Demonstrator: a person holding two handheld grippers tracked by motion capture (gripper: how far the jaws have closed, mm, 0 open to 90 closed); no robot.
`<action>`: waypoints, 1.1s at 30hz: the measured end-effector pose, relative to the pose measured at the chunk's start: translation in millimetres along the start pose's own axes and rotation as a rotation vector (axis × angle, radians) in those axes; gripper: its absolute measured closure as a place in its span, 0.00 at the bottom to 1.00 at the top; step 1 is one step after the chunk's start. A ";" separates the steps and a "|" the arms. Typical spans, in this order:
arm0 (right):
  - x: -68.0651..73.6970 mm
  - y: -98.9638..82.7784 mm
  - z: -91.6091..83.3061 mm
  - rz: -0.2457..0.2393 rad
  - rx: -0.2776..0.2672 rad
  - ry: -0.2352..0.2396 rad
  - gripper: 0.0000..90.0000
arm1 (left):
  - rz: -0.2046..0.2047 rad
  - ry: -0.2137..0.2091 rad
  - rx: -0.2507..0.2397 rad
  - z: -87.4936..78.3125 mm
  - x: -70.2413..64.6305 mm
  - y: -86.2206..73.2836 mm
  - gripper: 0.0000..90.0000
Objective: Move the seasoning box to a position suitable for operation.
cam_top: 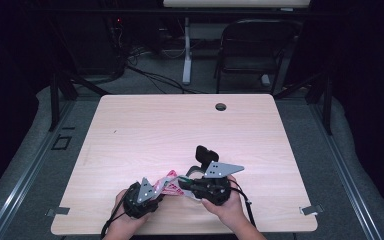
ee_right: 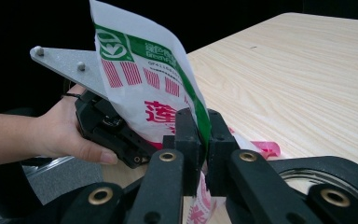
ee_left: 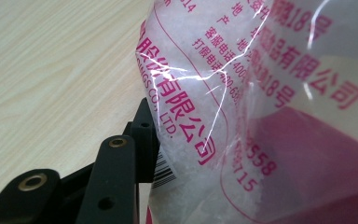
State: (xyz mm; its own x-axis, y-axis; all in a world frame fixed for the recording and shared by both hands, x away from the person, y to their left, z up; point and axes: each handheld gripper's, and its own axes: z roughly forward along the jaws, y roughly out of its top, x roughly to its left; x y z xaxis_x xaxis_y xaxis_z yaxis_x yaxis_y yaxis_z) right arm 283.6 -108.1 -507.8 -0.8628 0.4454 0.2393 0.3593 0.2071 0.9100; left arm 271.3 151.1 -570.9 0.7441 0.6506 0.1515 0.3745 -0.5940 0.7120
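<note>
A plastic bag point(cam_top: 171, 182) with pink and green print, holding white grains point(ee_left: 191, 88), hangs between both grippers just above the table's front edge. My right gripper point(ee_right: 204, 140) is shut on the bag's point(ee_right: 140, 79) thin green-edged side. The left gripper point(cam_top: 156, 192) grips the other end; one of its fingers point(ee_left: 142, 135) presses on the bag by a barcode, and the other is hidden behind the plastic. In the right gripper view the left gripper's grey plate point(ee_right: 65, 65) and the hand point(ee_right: 65, 135) sit behind the bag. The right gripper point(cam_top: 184, 184) points left.
The wooden table point(cam_top: 180, 130) has a cable hole point(cam_top: 220, 106) near its far edge. A black ring-shaped thing point(ee_right: 326, 172) lies on the table by the right gripper. A dark chair point(cam_top: 252, 47) and cables stand on the floor beyond the table.
</note>
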 end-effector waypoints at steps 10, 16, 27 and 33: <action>-0.5 1.5 -1.6 0.003 0.001 -0.002 0.92 | 0.026 0.042 -0.004 -3.0 0.5 2.6 0.68; 1.0 3.8 -7.9 -0.006 -0.012 -0.020 0.87 | 0.042 0.052 -0.009 -3.5 2.2 5.7 0.68; 4.1 6.3 -26.2 -0.013 -0.040 -0.059 0.91 | 0.128 0.137 -0.019 -7.0 0.3 20.3 0.69; 1.0 5.6 -30.4 -0.003 -0.040 -0.068 0.96 | 0.199 0.212 -0.008 -10.9 2.5 30.5 0.69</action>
State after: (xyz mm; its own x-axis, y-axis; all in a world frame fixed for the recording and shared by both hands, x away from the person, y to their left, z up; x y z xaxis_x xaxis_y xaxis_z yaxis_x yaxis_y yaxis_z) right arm 274.0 -133.0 -492.2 -0.8373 0.5030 0.2141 0.3408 0.1739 0.9239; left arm 278.6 139.8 -541.3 0.6704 0.6060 0.4282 0.2274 -0.7171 0.6589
